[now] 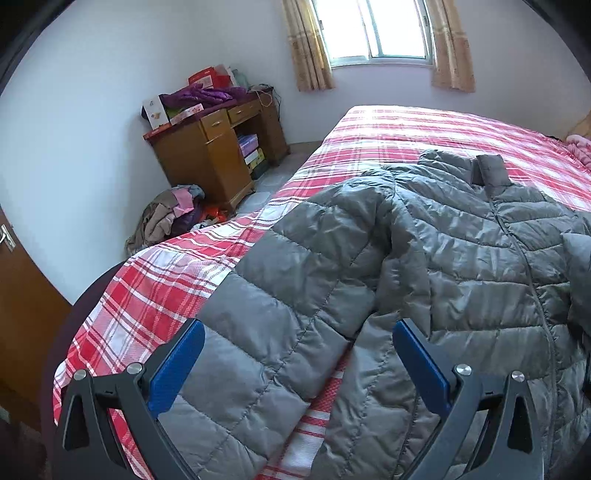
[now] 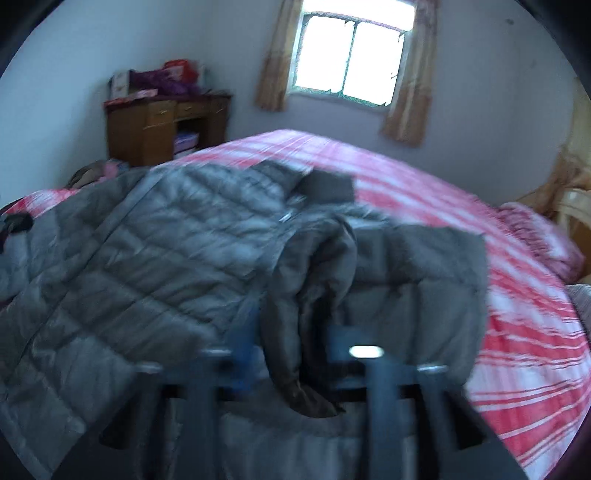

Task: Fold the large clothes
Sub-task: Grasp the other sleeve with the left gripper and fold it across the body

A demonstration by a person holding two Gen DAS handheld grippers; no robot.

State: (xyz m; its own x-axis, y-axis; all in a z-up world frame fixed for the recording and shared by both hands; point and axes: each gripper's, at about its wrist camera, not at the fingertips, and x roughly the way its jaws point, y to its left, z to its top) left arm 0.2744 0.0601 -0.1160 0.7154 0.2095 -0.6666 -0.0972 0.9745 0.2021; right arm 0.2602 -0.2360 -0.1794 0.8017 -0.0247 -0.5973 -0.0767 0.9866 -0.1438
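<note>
A grey quilted puffer jacket [image 1: 424, 251] lies spread front-up on the red plaid bed [image 1: 155, 288], collar toward the window. My left gripper [image 1: 299, 332] is open, its blue pads [image 1: 177, 369] wide apart just above the jacket's left sleeve and hem. In the blurred right wrist view my right gripper [image 2: 291, 343] is shut on the jacket's right sleeve [image 2: 306, 295], which is bunched between the fingers and lifted over the jacket [image 2: 147, 240].
A wooden desk [image 1: 218, 151] piled with boxes and clothes stands against the far wall left of the bed. A heap of clothes [image 1: 173, 214] lies on the floor beside it. A pink pillow [image 2: 539, 236] lies at the bed's right. A window [image 1: 373, 29] is behind.
</note>
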